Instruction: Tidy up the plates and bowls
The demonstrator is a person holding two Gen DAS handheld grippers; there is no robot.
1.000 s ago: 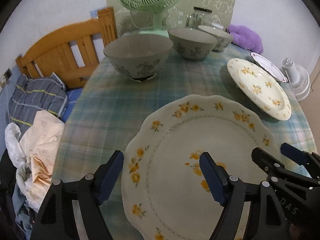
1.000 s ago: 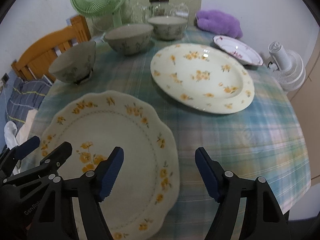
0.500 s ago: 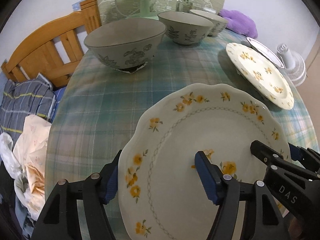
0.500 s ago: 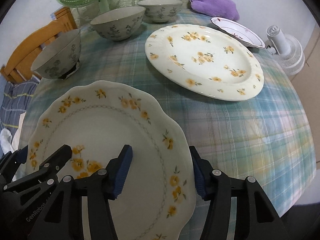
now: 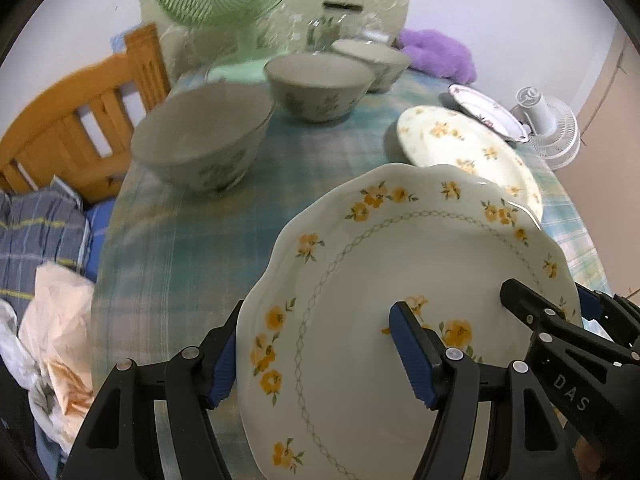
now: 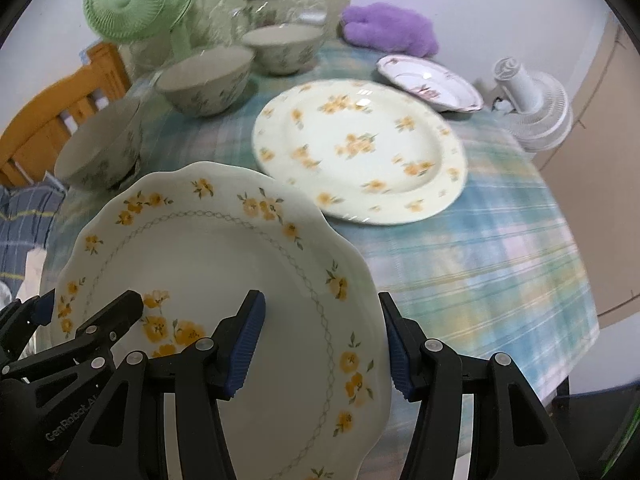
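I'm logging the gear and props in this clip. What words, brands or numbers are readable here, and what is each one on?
"DAS": white letters on the black body of the right gripper, seen from the left wrist view.
"GenRobot AI": pale letters on the black body of the left gripper, seen from the right wrist view; the last letters are blurred.
Glass jar: its floral pattern is blurred, with no readable label.
The plates and bowls carry only flower patterns.
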